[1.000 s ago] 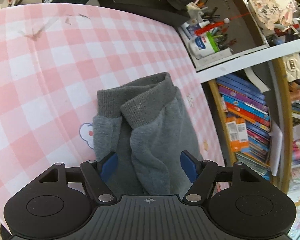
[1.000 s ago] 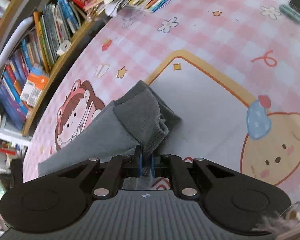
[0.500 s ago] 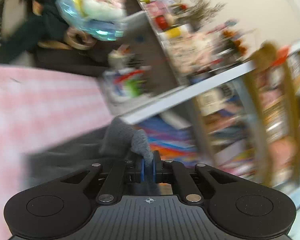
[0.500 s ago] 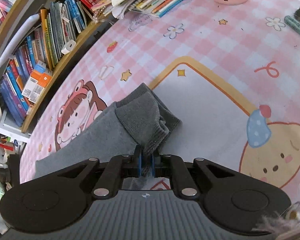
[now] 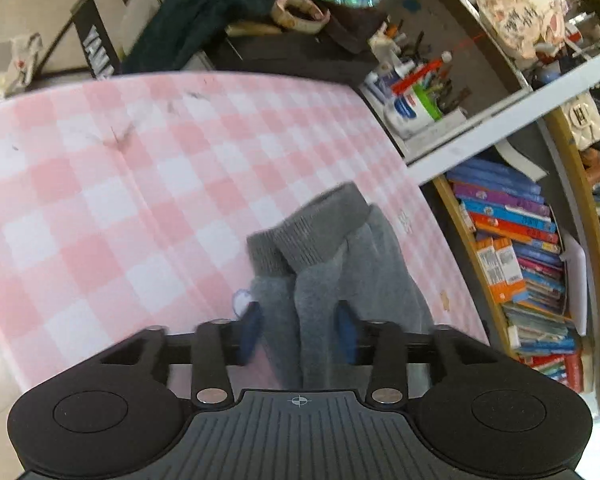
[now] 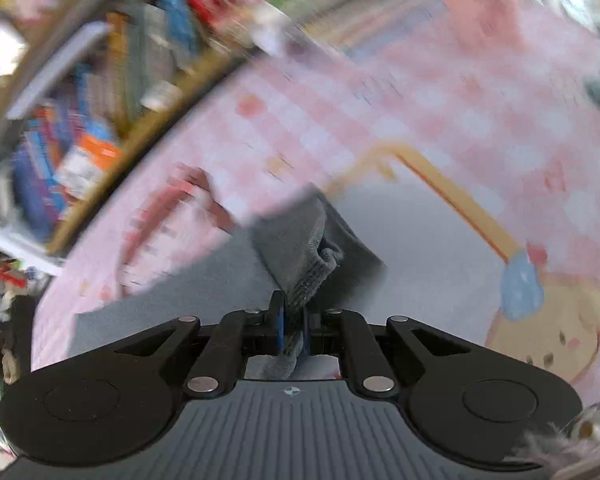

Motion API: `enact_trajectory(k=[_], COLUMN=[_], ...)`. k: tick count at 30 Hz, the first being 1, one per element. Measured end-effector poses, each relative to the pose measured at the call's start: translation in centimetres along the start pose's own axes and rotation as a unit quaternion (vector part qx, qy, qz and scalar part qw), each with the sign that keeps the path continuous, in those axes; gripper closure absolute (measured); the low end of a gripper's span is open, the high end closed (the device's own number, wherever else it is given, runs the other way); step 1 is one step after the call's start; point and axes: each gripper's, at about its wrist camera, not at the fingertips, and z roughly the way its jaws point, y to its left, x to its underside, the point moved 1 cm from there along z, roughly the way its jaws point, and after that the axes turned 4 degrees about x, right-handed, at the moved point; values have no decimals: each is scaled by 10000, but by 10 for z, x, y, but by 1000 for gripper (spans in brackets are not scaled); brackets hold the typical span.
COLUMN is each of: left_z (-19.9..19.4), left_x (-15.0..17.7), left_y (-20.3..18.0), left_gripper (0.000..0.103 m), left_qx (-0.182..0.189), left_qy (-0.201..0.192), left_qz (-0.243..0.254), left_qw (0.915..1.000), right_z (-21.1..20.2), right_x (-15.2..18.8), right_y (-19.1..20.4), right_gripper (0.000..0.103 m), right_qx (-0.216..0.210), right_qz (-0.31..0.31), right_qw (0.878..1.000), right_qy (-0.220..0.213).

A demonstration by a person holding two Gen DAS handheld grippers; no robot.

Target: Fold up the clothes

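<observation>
A grey knit garment [image 5: 340,264] with two ribbed cuffs [image 5: 308,232] lies on the pink checked tablecloth [image 5: 120,200] near its right edge. In the left wrist view my left gripper [image 5: 299,330] straddles the garment's legs. Its jaws are opening, and the blue pads [image 5: 252,330] stand clear on either side of the fabric. In the blurred right wrist view my right gripper [image 6: 293,328] is shut on a ribbed hem of the same garment [image 6: 300,248], which rises off the mat from the pinch.
A bookshelf [image 5: 520,248] full of books runs close along the table's right edge and also shows as the bookshelf [image 6: 80,120] in the right wrist view. A tray of pens and bottles [image 5: 416,92] sits beyond the far corner. A printed bear picture [image 6: 560,320] covers the mat.
My left gripper shut on the fabric half a second ago while its view swung up, and has now opened over the cuffs again. My right gripper has risen and rolled, still pinching the hem.
</observation>
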Motion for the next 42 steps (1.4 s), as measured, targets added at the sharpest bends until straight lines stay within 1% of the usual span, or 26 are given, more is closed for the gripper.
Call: enact_trajectory(k=[2, 3, 5, 6, 8, 10, 11, 14, 17, 20, 22, 23, 24, 25, 27, 28, 30, 32, 33, 35, 36, 37, 38, 39, 40, 42], left_z=[-1, 1, 4, 6, 7, 8, 9, 11, 18, 28, 37, 42, 49, 55, 68, 69, 53, 29, 22, 20, 24, 34, 44, 50, 53, 54], left_x=[-1, -1, -1, -1, -1, -1, -1, -1, -4, -8, -12, -15, -18, -22, -29, -33, -38, -39, -39, -40, -40, -38, -36, -33, -29, -26], left_y=[1, 1, 1, 0, -1, -1, -2, -3, -6, -10, -13, -15, -17, -20, -27, -34, -59, -82, -84, -69, -59, -44, -30, -21, -18, -16], left_gripper=[52, 52, 51, 51, 50, 49, 48, 48, 48, 48, 51, 54, 62, 88, 93, 94, 95, 95, 94, 94, 94, 94, 94, 94, 94, 93], left_qx=[-80, -109, -161, -179, -222, -267, -266, -247, -201, -128, -81, -51, -14, 34, 150, 290, 873, 1486, 1581, 1370, 1161, 853, 543, 346, 257, 221], left_qy=[-49, -25, 25, 54, 62, 54, 38, -4, -26, -152, -217, -189, -109, -31, 122, 104, -193, -512, -597, -628, -554, -396, -236, -161, -167, -179], left_qz=[-29, -27, -15, 0, 0, -10, -27, -63, -88, -185, -284, -320, -344, -382, -485, -449, -39, 450, 535, 398, 258, 47, -163, -255, -233, -223], left_qw=[10000, 9999, 9999, 9998, 9997, 9996, 9996, 9997, 9998, 9996, 9993, 9993, 9993, 9993, 9986, 9985, 9960, 9866, 9842, 9878, 9914, 9956, 9981, 9989, 9993, 9993], right_z=[-19, -22, -6, 3, 9, 9, 8, 13, 21, 35, 45, 51, 56, 61, 69, 71, 72, 70, 70, 71, 73, 75, 78, 79, 81, 81], right_x=[-4, -5, -5, -4, 0, 4, 7, 11, 11, 7, 2, 0, -3, -6, -13, -17, -24, -27, -27, -25, -24, -22, -19, -18, -16, -16], right_y=[14, 17, 10, 4, -8, -20, -25, -34, -29, -21, -15, -12, -7, -2, 10, 16, 24, 30, 32, 33, 32, 30, 28, 27, 27, 28], right_gripper=[96, 96, 95, 92, 87, 61, 60, 60, 61, 69, 82, 83, 85, 85, 86, 87, 87, 87, 87, 87, 87, 87, 87, 87, 87, 87], right_qx=[-253, -205, 174, 393, 557, 594, 567, 329, 203, 199, 223, 210, 190, 175, 163, 144, 70, -12, -21, 31, 77, 104, 121, 144, 174, 205], right_qz=[-361, -445, -468, -433, -163, 125, 248, 660, 794, 792, 725, 698, 651, 567, 389, 359, 345, 302, 254, 185, 188, 215, 245, 255, 250, 216], right_qw=[9981, 9976, 9985, 9983, 9982, 9979, 9976, 9952, 9938, 9939, 9948, 9951, 9956, 9965, 9981, 9985, 9991, 9995, 9996, 9997, 9997, 9995, 9993, 9992, 9991, 9992], right_qy=[-422, -483, -209, -33, 127, 240, 313, 640, 753, 745, 678, 668, 642, 591, 459, 379, 223, 116, 112, 137, 164, 200, 247, 276, 290, 280])
